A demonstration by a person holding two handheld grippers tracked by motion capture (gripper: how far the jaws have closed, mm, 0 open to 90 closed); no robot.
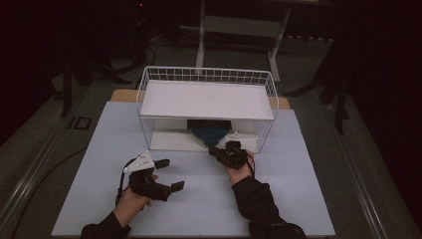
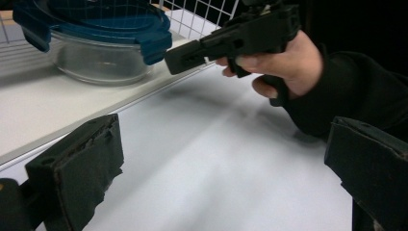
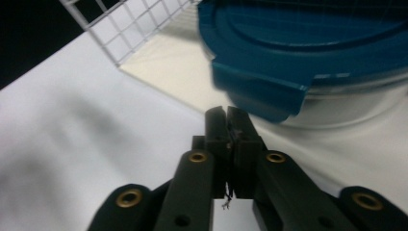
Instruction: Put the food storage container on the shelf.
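Step in hand: reach for container (image 3: pixel 308 62) on rack (image 1: pixel 206 99) lower shelf, 12 o'clock on surface (image 1: pixel 99 164). Your right gripper (image 3: pixel 230 126), jaws pressed together, empty, sits just short of blue lid tab. Left gripper (image 1: pixel 166 174), jaws wide, waits at 7 o'clock. Next: part right jaws, ease over tab. Container round, upright, no long axis; tab faces you.
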